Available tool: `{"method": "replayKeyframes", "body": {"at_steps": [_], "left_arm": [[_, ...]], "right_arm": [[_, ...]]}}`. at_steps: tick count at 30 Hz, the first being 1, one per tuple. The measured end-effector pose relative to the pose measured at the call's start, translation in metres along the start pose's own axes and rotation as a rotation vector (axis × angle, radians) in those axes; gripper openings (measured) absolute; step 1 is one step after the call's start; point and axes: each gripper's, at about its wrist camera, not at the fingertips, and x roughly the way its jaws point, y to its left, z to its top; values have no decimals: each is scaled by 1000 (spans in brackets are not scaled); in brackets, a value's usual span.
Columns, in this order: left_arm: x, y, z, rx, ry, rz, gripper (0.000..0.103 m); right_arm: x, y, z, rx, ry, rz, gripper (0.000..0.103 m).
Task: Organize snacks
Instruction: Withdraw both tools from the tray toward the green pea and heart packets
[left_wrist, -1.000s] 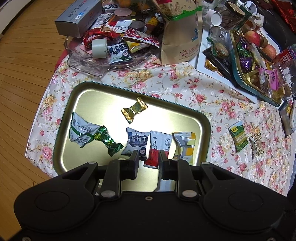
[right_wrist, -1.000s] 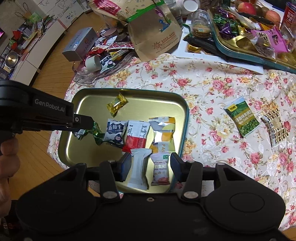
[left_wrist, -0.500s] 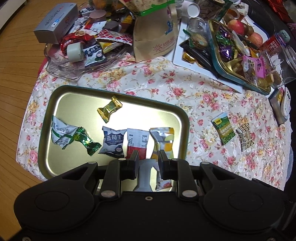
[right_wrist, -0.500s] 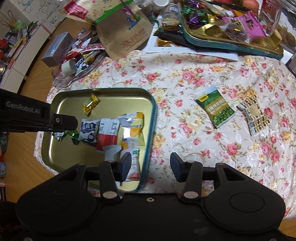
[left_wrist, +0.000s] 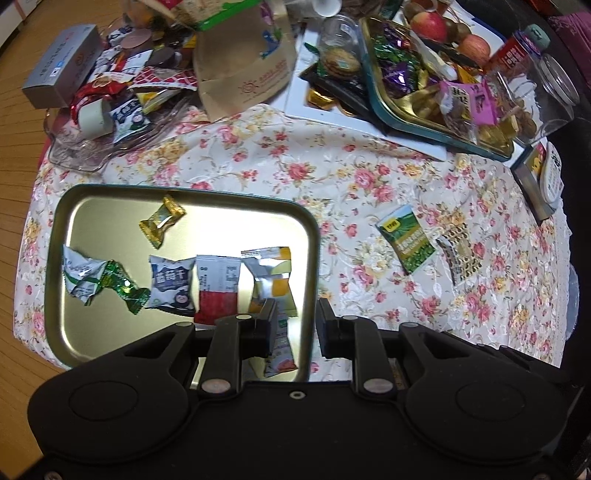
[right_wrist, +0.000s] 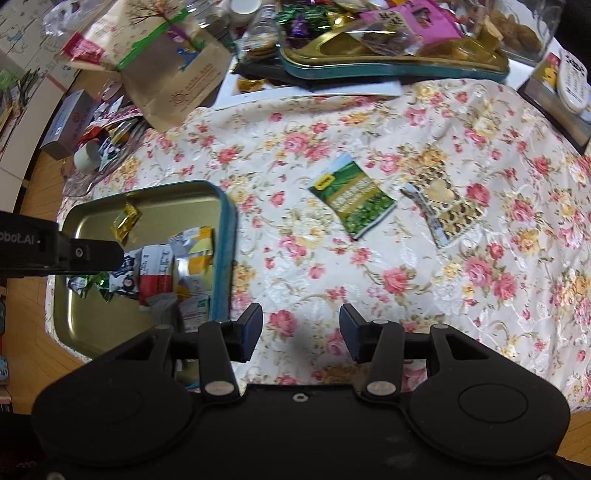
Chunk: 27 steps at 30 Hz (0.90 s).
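Right wrist view: right tool (right_wrist: 300, 332) released over the floral tablecloth (right_wrist: 369, 277); left tool (left_wrist: 295, 323) released above the tray (left_wrist: 312, 258) rim.

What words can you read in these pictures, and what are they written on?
"bot.AI": side of the left gripper, cut off by the picture's edge.
Chinese characters on the blue-and-white packet: too blurred to read.
Print on the green packet, brown paper bag and grey box: too small.
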Motion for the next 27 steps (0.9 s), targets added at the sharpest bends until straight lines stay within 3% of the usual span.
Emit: {"method": "replayKeyframes", "body": {"at_steps": [27], "left_arm": [[27, -71, 2, 98, 55, -11, 30]], "right_arm": [[-8, -83, -6, 185, 1, -44, 49]]}}
